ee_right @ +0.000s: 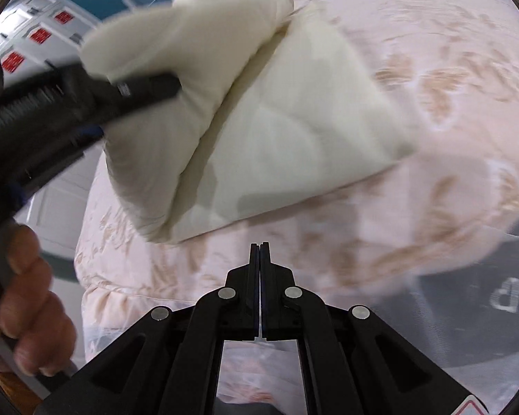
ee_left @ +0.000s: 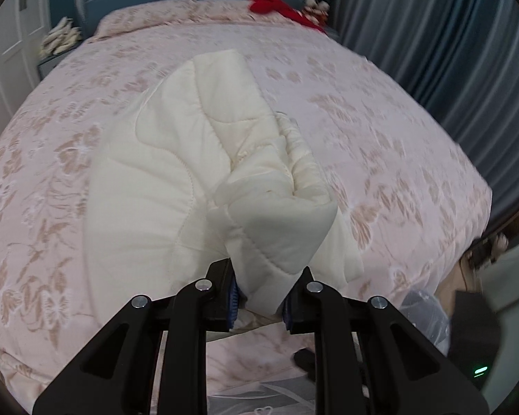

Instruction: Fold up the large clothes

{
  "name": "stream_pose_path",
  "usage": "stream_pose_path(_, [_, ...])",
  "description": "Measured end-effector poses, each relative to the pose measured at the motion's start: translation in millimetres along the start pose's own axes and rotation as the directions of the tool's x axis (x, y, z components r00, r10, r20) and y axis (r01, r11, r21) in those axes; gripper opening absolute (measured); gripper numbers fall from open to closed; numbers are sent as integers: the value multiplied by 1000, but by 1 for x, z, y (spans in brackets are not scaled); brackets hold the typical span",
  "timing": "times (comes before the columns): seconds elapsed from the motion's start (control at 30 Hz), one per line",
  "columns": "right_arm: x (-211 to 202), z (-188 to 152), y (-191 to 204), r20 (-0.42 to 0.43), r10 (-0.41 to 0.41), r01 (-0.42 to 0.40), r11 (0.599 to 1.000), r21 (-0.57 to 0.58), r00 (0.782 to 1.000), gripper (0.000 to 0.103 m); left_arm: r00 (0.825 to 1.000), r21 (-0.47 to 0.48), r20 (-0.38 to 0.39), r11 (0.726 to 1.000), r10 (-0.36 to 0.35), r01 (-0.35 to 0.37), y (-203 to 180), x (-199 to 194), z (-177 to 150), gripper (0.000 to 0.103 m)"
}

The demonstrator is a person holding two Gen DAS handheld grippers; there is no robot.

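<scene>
The cream quilted padded garment [ee_left: 190,159] lies partly folded on the bed with the pink floral bedspread [ee_left: 380,131], near its foot edge. The left gripper [ee_left: 259,297] has its jaws clamped on a thick bunched fold of the garment's near end and holds that end lifted clear of the bedspread; the right wrist view confirms the raised flap above the flat folded portion [ee_right: 294,131]. The right gripper [ee_right: 260,245] hangs below the garment, over the bed edge, jaws pressed together on nothing.

Risks, as judged:
- The grip takes in several padded layers. Slippery fill could slide out of the jaws, dropping the flap askew.
- Only one gripper supports the flap; it may twist or sag, giving an uneven fold line.
- Pulling could drag the flat portion toward the bed edge, and the garment might slide off.
</scene>
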State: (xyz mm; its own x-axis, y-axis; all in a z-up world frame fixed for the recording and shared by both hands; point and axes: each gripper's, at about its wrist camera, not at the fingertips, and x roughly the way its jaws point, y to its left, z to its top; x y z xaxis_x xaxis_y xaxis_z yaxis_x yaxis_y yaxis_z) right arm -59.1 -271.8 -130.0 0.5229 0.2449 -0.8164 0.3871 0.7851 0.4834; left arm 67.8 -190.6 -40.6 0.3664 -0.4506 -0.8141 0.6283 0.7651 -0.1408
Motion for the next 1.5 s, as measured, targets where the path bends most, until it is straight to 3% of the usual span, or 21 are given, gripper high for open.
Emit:
stream_pose_path(0.27, [-33,7,-46,67,-90,85,994,74,994,0,996,84,-70,995,56,-50,-28,40,-16,18])
stream_pose_path(0.37, [-42,15,-45,93,-100,94,993,75,991,0,995,106,-64,992,74,-67,-32,39,-18,20])
stream_pose_path(0.43, [-54,24,-42,120,-96,89,994,61,988,0,997,96,-31,993,68,-65,-30,23,-15,27])
stream_pose_path(0.47, [-63,31,-41,135,-87,82,996,45,987,8,998,89,-4,994,57,-57,-27,10,-13,30])
stream_pose_path(0.6, [-86,48,-15,215,-65,74,997,-32,974,22,998,48,69,999,-3,0,-9,-36,-15,64])
stream_pose_path(0.63, [-93,56,-4,240,-41,55,997,-54,970,36,997,31,83,1000,-5,2,-2,-46,-17,70])
stream_pose_path(0.67, [-93,62,3,249,-28,46,997,-63,968,48,996,20,93,1000,-1,-1,6,-55,-20,71])
stream_pose_path(0.83, [-91,83,49,257,46,-7,988,-153,965,55,993,-46,81,996,85,-81,43,-67,-40,79])
stream_pose_path(0.93, [-77,93,68,238,32,13,983,-186,971,59,993,-93,25,989,115,-112,65,-55,-50,79])
stream_pose_path(1.13, [-35,110,70,133,42,-30,995,-96,990,57,988,-120,-42,981,146,-150,83,-28,-60,79])
stream_pose_path(1.2, [-24,114,71,115,30,-19,995,-97,993,37,987,-133,-56,979,151,-158,86,-21,-60,79])
stream_pose_path(1.27, [-20,115,71,113,6,6,995,-102,994,24,986,-134,-61,978,156,-163,85,-19,-59,79])
stream_pose_path(1.5, [-44,109,47,163,-3,17,997,-82,987,18,985,-128,-74,978,155,-164,78,-14,-55,79])
